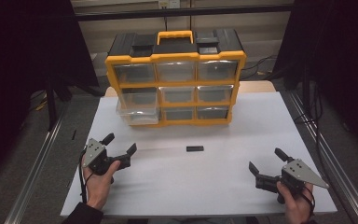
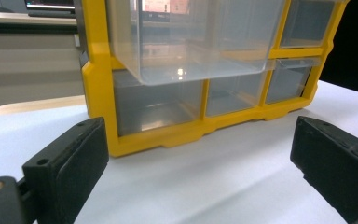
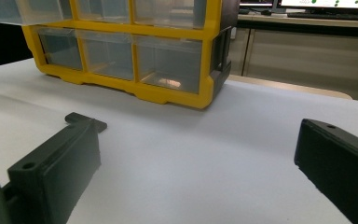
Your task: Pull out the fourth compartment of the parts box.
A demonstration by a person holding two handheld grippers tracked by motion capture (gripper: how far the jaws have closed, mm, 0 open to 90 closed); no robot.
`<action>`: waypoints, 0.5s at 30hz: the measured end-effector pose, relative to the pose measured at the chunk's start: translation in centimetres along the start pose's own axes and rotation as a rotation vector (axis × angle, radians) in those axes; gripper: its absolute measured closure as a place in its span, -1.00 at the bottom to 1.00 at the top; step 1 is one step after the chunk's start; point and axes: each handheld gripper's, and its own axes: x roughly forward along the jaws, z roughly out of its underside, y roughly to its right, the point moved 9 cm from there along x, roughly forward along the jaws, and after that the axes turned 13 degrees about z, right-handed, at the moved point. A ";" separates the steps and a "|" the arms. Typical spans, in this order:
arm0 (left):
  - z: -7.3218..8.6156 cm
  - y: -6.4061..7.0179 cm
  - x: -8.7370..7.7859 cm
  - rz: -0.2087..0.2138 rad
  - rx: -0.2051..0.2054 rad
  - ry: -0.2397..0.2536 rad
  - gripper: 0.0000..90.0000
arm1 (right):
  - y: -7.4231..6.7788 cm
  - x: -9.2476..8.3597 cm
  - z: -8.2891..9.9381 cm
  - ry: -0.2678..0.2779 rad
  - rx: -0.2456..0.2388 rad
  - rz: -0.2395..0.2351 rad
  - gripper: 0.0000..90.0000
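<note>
- Left claw (image 1: 121, 150) and right claw (image 1: 265, 161): both rest low over the white worktop (image 1: 191, 186), jaws spread wide, gripping nothing.
- Small black block (image 1: 195, 149): lies flat between the claws, well apart from each, in front of the yellow drawer organizer (image 1: 175, 79).
- Open worktop surrounds the block.
- Count: nine clear drawers; one, the pulled-out drawer (image 1: 137, 112), protrudes at lower left.
</note>
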 end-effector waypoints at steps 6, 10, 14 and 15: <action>0.3 0.9 -1.2 0.036 -0.009 0.003 -0.89 | -0.1 0.3 0.1 -0.007 0.008 0.002 -1.00; 0.4 1.1 -2.0 0.025 0.019 -0.004 -0.90 | -0.1 0.4 0.2 -0.015 0.005 0.006 -1.00; 0.9 1.6 -2.7 0.028 0.014 -0.016 -0.90 | -0.1 0.3 0.1 -0.012 0.008 0.005 -1.00; 1.0 1.7 -2.8 0.038 0.008 -0.021 -0.90 | 0.0 0.3 0.2 -0.015 0.007 0.007 -1.00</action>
